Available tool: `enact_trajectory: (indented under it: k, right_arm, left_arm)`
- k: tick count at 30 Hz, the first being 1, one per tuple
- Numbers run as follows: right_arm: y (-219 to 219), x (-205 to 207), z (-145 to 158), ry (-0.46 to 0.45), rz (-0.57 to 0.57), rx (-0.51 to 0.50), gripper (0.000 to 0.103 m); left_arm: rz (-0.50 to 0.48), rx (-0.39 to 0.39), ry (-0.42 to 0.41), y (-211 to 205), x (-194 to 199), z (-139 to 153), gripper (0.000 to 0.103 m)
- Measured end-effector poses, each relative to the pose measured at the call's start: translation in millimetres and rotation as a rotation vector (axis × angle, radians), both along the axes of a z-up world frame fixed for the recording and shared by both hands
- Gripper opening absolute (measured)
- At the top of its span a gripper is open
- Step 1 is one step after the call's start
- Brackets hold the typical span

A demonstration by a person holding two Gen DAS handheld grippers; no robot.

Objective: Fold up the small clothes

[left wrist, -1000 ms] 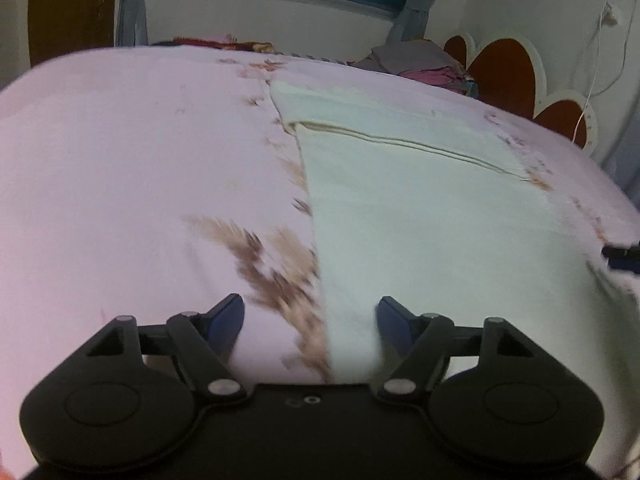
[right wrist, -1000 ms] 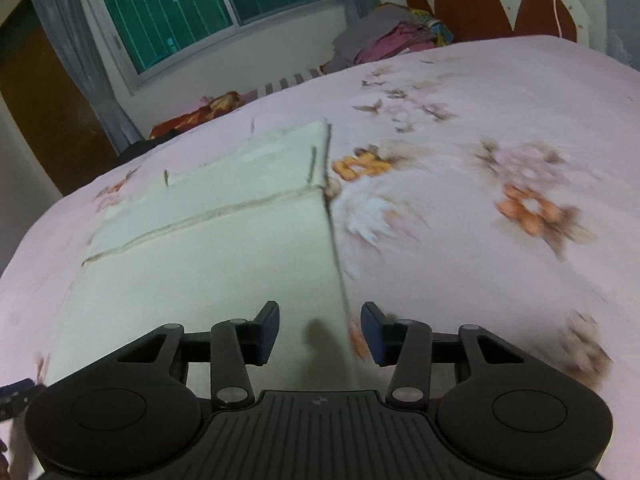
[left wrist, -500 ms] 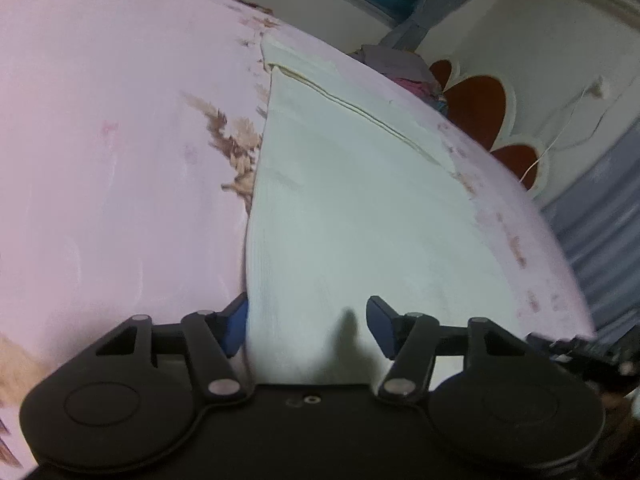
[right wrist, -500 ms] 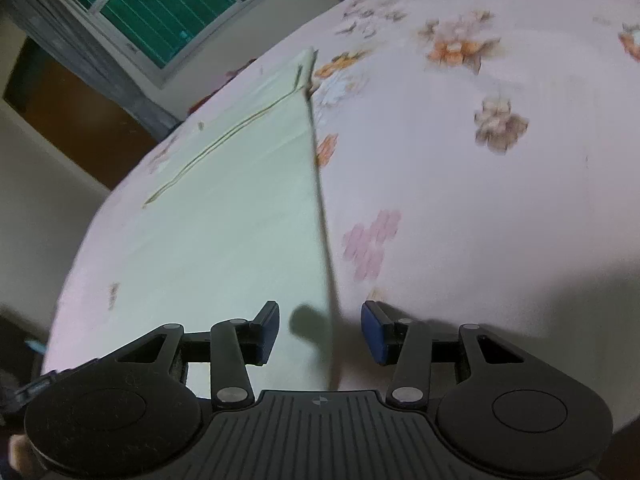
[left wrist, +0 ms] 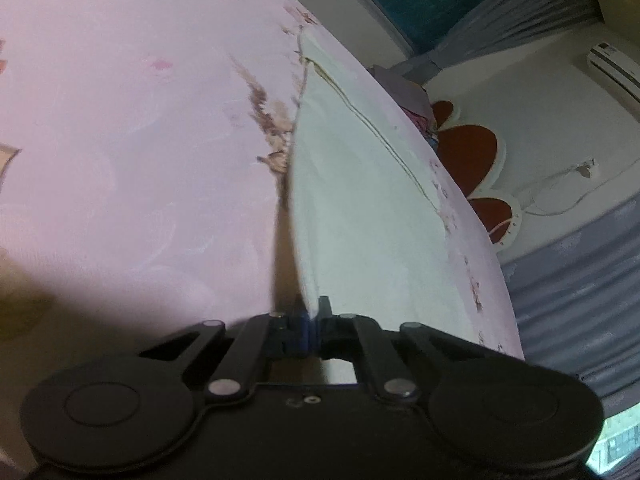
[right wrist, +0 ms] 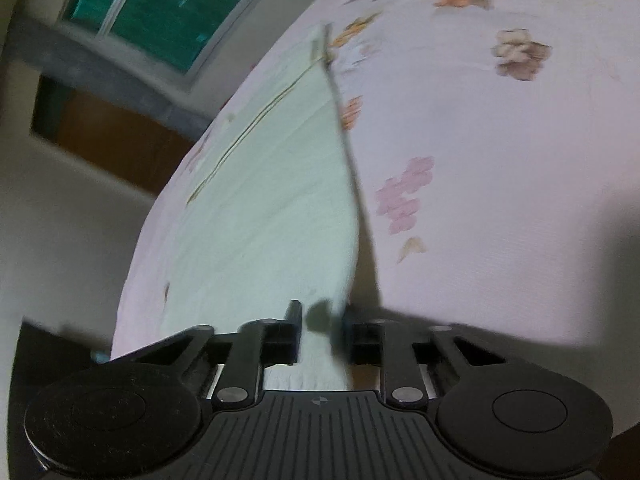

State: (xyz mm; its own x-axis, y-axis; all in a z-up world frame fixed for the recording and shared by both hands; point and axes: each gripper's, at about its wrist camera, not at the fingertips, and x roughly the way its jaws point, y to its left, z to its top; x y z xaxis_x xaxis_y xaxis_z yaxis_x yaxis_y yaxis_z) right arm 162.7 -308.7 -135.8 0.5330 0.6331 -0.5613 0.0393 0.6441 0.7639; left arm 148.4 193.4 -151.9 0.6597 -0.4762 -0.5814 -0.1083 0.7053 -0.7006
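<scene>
A pale green garment (left wrist: 368, 208) lies flat on a pink floral bedsheet (left wrist: 120, 140), with a seam line near its far end. My left gripper (left wrist: 310, 312) is shut on the garment's near left corner, and the edge lifts off the sheet. In the right wrist view the same garment (right wrist: 272, 208) runs away from me. My right gripper (right wrist: 320, 320) has its jaws narrowed around the near right corner, with a small gap still between them and the cloth edge inside.
The bedsheet (right wrist: 500, 160) spreads wide to the right. A red and white scalloped headboard (left wrist: 472, 152) and a pile of clothes (left wrist: 404, 88) are at the far end. A window (right wrist: 160, 12) and grey curtains (left wrist: 520, 20) are beyond the bed.
Both grippers have come down to the garment's near corners. The left jaws have shut on the cloth and the right jaws have narrowed around the edge. The near edges have lifted.
</scene>
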Motion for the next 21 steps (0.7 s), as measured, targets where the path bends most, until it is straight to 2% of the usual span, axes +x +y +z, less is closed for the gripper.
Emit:
enact_trajectory:
  k: [4,8,10,16,21]
  right_arm:
    - [-5.5,-2.9,11.0,-0.062,-0.008,-0.013,0.002]
    - [-3.1,12.0,-3.1,0.021,0.032,-0.061,0.002]
    - [-4.7,11.2,-3.5,0.008,0.036,-0.056,0.002]
    - [-16.1,7.8,29.3,-0.140,0.021,-0.022,0.002]
    - [-14.1,40.6,74.0,-0.254,0.014,-0.013,0.002]
  left_arm:
    - [0.007,0.012,-0.001,-2.4,-0.2,-3.3,0.006]
    - [-0.001,0.006,0.001,-1.4,6.4,-4.7,0.004]
    - [0.018,0.003,-0.014,0.4,2.3,-0.5,0.003]
    - [0.030,-0.011,-0.095,1.7,5.2,29.4,0.003]
    - [0.059,-0.027,-0.198,5.7,41.9,72.5,0.003]
